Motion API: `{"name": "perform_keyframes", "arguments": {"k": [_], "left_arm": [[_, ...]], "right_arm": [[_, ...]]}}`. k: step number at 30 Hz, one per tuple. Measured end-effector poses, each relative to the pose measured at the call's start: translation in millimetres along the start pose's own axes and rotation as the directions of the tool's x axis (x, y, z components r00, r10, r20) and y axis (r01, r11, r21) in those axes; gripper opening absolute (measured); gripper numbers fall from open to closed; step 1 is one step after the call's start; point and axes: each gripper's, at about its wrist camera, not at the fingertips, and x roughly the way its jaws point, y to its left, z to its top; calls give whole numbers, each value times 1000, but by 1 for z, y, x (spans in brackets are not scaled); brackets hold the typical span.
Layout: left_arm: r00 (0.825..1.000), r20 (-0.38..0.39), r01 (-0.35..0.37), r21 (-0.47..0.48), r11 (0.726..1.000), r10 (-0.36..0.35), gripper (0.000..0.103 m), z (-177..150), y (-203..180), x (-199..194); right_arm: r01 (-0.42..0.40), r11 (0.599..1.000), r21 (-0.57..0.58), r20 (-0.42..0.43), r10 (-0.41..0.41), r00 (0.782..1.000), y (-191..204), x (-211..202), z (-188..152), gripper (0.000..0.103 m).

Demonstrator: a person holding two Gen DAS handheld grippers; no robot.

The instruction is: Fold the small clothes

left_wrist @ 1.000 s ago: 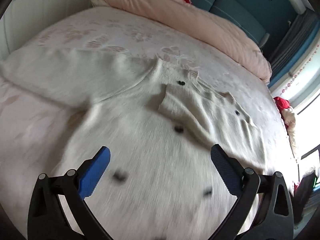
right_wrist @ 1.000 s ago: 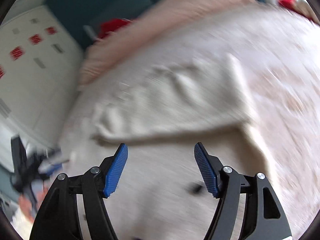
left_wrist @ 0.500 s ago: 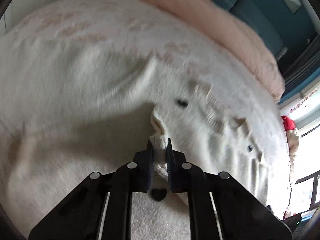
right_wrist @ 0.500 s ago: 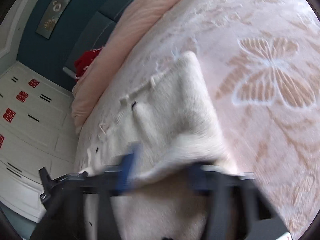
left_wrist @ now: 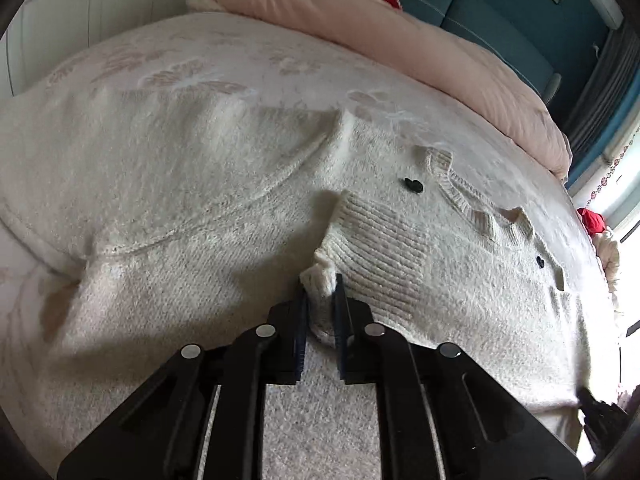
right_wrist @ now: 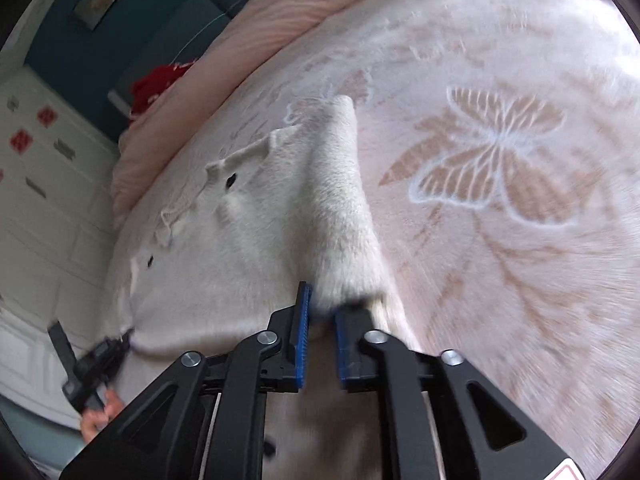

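The cream knit cardigan lies spread on the butterfly-patterned blanket. The left gripper pinches its ribbed cuff, jaws opening slightly. The right gripper grasps the sleeve, jaws likewise easing apart.

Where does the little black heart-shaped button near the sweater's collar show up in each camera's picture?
Left wrist view: the upper black button sits right of centre, beside the ribbed collar.
Right wrist view: it is left of centre, under the collar's flap.
Shared landmark: the pink quilt along the bed's far edge.

Both wrist views close above cardigan
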Motion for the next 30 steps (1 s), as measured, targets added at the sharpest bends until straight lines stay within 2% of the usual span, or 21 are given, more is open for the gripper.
{"name": "perform_keyframes", "arguments": {"k": [2, 4, 6, 7, 8, 10, 12, 13, 14, 15, 16, 18, 19, 20, 22, 24, 25, 26, 28, 30], "left_arm": [[999, 23, 51, -41, 998, -50, 14, 0, 9, 2], [994, 40, 103, -79, 992, -100, 14, -3, 19, 4], [991, 58, 122, -87, 989, -117, 14, -4, 22, 4], [991, 68, 121, -79, 989, -116, 14, -5, 21, 5], [991, 71, 118, -76, 990, -113, 14, -5, 19, 5], [991, 80, 117, -68, 991, -111, 14, -8, 18, 4], [990, 85, 123, -70, 990, -117, 14, -9, 20, 2], [989, 89, 126, -71, 989, -120, 14, -9, 20, 4], [988, 95, 127, -68, 990, -120, 14, -9, 20, 5], [988, 99, 127, -66, 990, -120, 14, -13, 23, 4], [987, 104, 127, -63, 990, -120, 14, -14, 23, 4], [987, 104, 131, -66, 989, -123, 14, -15, 24, 5], [986, 108, 135, -67, 989, -127, 14, -15, 25, 7], [985, 110, 139, -68, 988, -131, 14, -15, 25, 8], [985, 113, 141, -67, 988, -133, 14, -14, 25, 8], [985, 113, 141, -69, 988, -133, 14, -14, 26, 8], [985, 113, 140, -68, 988, -131, 14, -14, 26, 8], [985, 113, 138, -66, 988, -130, 14, -14, 25, 8], [985, 114, 138, -65, 988, -130, 14, -13, 25, 10], [985, 114, 137, -64, 989, -129, 14, -13, 25, 10]], "right_arm": [[99, 991, -86, 50, -95, 994, 17, -22, -6, 33], [118, 983, -142, 126, -101, 987, 38, -38, -5, 60], [113, 969, -218, 157, -80, 984, 66, -35, 8, 70], [124, 955, -268, 162, -82, 983, 80, -23, 20, 70], [159, 931, -328, 168, -108, 980, 95, -2, 40, 70], [248, 911, -329, 177, -198, 964, 96, 31, 75, 70], [300, 922, -243, 157, -268, 950, 80, 60, 100, 70], [319, 932, -172, 127, -300, 945, 64, 75, 114, 67], [307, 941, -143, 95, -296, 950, 56, 83, 119, 52], [272, 953, -131, 20, -271, 962, 49, 98, 124, 8], [270, 952, -141, 0, -273, 962, 49, 102, 127, 8], [244, 962, -121, 77, -236, 969, 45, 82, 134, 7], [245, 966, -85, 117, -235, 965, 36, 74, 138, 7], [273, 961, -43, 107, -267, 958, 18, 76, 141, 7], [259, 966, -14, 14, -259, 966, -4, 91, 138, 8], [224, 973, -57, 65, -221, 973, 7, 69, 137, 11], [184, 981, -58, 76, -179, 981, 13, 57, 136, 17], [151, 986, -68, 100, -144, 985, 22, 39, 130, 17], [121, 984, -132, 127, -105, 986, 39, 9, 109, 21], [81, 979, -186, 108, -62, 992, 51, -11, 74, 25]]}}
